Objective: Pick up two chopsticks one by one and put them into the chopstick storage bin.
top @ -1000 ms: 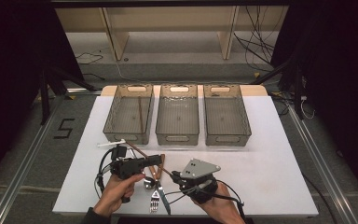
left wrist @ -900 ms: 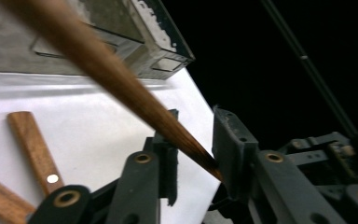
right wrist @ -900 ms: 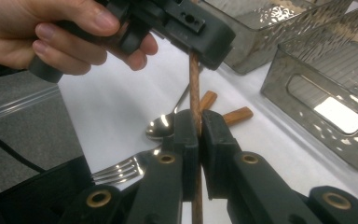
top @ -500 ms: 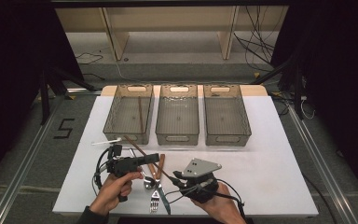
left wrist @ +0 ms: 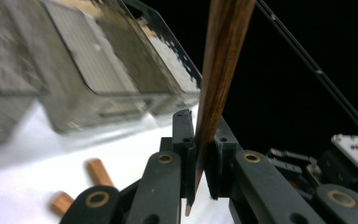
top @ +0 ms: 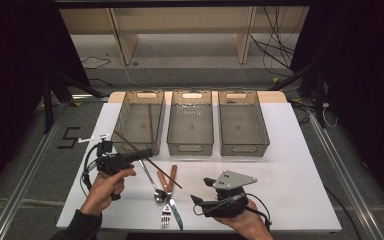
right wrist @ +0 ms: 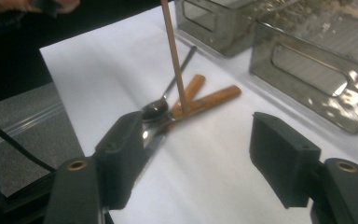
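Observation:
My left gripper (top: pixel 144 153) is shut on a brown chopstick (top: pixel 130 145), having just closed on it; the stick slants from near the left bin down to the cutlery. In the left gripper view the chopstick (left wrist: pixel 219 70) stands pinched between the pads of that gripper (left wrist: pixel 200 156). My right gripper (top: pixel 201 192) sits at the table's near edge and points left. Its jaws have just been opening and stand apart with nothing between them (right wrist: pixel 203 158). Beyond them I see the chopstick (right wrist: pixel 175 60), a spoon (right wrist: pixel 156 109) and two wooden handles (right wrist: pixel 209 100).
Three clear bins stand in a row at the back: left (top: pixel 125 131), middle (top: pixel 172 131), right (top: pixel 264 131). The left one holds another chopstick (top: pixel 150 122). A spoon (top: pixel 152 182), a fork (top: pixel 166 210) and a knife (top: pixel 175 212) lie between my hands.
My left hand has risen and drawn back to the left with the chopstick in its jaws. The right gripper's jaws have spread open.

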`<state>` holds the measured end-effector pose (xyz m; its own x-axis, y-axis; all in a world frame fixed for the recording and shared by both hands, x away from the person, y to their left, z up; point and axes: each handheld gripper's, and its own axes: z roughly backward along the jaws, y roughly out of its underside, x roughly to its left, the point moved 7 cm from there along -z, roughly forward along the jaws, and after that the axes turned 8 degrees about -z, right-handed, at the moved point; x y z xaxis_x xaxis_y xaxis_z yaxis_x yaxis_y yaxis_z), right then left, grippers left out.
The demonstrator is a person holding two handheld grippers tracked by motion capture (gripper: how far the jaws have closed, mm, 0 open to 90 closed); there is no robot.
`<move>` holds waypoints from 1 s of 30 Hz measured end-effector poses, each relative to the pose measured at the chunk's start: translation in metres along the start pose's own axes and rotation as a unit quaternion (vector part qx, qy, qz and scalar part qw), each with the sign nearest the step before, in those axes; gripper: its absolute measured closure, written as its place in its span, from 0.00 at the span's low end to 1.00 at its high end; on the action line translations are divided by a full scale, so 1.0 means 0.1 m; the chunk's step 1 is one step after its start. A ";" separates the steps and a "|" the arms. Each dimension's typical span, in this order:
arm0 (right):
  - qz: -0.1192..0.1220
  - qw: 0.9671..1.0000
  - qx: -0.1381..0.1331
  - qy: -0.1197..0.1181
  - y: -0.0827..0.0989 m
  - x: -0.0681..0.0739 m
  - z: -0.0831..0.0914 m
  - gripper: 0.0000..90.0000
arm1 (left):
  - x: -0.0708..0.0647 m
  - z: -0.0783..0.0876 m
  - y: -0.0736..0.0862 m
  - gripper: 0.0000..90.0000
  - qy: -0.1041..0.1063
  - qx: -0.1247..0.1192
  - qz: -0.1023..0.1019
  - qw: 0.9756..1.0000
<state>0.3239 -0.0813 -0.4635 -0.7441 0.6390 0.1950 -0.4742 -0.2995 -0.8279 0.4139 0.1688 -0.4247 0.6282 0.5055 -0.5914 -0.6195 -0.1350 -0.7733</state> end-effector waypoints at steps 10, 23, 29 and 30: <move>-0.034 0.999 -0.003 0.025 0.13 -0.19 0.11 0.27 | 0.21 0.17 -0.55 0.93 -0.035 -0.002 -0.009 0.999; -0.041 0.998 -0.005 0.043 0.21 -0.29 0.15 0.23 | 0.50 0.15 -1.02 0.93 -0.088 0.012 -0.023 0.996; -0.040 0.998 -0.010 0.039 0.22 -0.30 0.18 0.20 | 0.65 0.14 -1.16 0.93 -0.112 0.023 -0.021 0.993; -0.039 0.998 -0.012 0.038 0.22 -0.30 0.19 0.20 | 0.67 0.13 -1.18 0.93 -0.113 0.023 -0.019 0.993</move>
<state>0.3266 -0.1206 -0.4779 -0.6669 0.7123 0.2188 -0.5170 -0.2308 -0.8243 0.5229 0.2301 -0.3698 0.5325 0.6891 -0.4915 -0.6212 -0.0763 -0.7799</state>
